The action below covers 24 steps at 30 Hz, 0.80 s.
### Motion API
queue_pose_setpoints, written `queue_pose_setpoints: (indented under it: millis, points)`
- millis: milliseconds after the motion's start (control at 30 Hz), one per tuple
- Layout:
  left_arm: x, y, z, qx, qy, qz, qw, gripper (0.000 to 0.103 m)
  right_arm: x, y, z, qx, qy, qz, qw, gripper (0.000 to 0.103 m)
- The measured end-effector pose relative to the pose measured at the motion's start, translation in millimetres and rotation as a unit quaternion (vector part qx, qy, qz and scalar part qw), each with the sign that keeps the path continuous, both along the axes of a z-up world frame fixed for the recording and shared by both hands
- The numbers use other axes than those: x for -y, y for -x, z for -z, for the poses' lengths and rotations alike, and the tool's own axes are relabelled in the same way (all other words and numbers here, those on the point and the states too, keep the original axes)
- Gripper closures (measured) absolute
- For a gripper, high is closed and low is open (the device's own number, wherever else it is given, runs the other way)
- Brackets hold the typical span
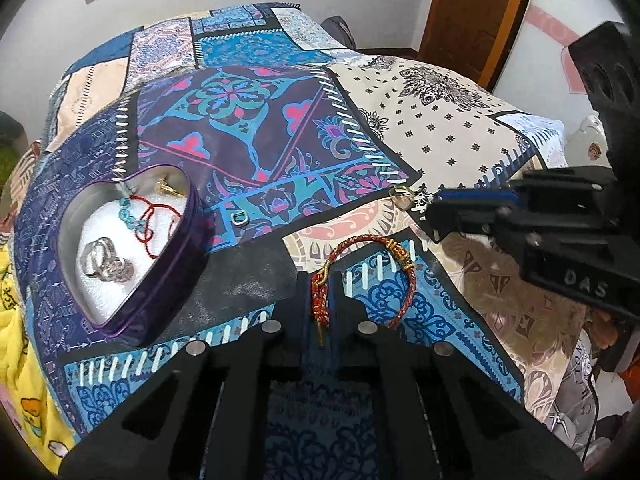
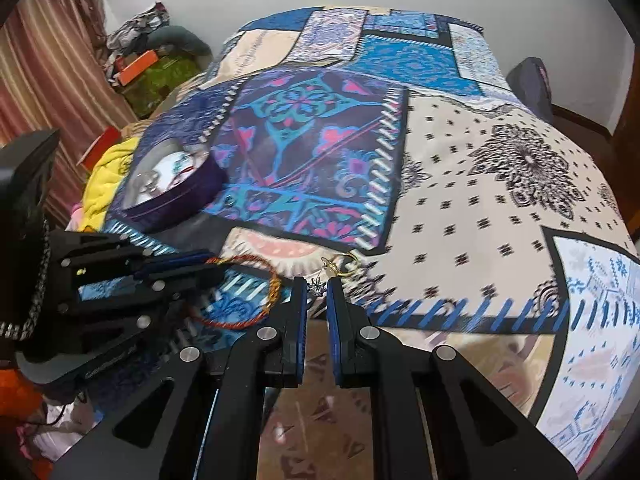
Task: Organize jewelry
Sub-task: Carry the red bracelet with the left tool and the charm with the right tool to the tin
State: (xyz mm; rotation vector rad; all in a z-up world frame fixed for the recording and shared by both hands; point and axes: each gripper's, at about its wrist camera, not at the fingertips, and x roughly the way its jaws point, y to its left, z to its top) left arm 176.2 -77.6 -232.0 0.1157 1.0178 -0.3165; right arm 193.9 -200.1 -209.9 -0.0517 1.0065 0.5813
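Note:
My left gripper (image 1: 320, 284) is shut on a red and gold cord bracelet (image 1: 370, 270), whose loop hangs out to the right over the bedspread; it also shows in the right wrist view (image 2: 256, 288). A purple heart-shaped tin (image 1: 132, 248) to the left holds silver rings (image 1: 106, 264), a blue bead strand and a red cord on white padding. My right gripper (image 2: 317, 286) is open a little around a gold hoop earring with a star charm (image 2: 340, 268) lying on the bed. In the left wrist view the earring (image 1: 402, 196) lies just left of the right gripper (image 1: 434, 216).
A small silver ring (image 1: 239, 219) lies on the bedspread right of the tin. The patchwork bedspread (image 2: 480, 208) covers the whole bed. A yellow blanket (image 1: 16, 320) lies at the left edge. Clutter and a curtain stand beyond the bed's left side (image 2: 140, 64).

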Motion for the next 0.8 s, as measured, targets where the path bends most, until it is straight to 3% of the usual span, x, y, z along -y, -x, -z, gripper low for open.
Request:
queue_pose_setpoints:
  millis: [300, 500, 600, 800]
  points:
    - [-22, 11, -19, 0.021, 0.010, -0.032, 0.9992, 0.097, -12, 8, 0, -0.028, -0.038, -0.038, 0.998, 0.094]
    - [-44, 18, -35, 0.038, 0.018, -0.059, 0.9973, 0.097, -14, 8, -22, -0.008, -0.070, -0.036, 0.997, 0.094]
    - [-54, 21, -42, 0.046, 0.027, -0.072, 0.9960, 0.097, -20, 4, -14, -0.004, -0.041, -0.029, 0.999, 0.094]
    - [-65, 26, -44, 0.049, 0.029, -0.084, 0.9948, 0.097, -19, -8, 15, -0.038, -0.004, -0.004, 0.999, 0.094]
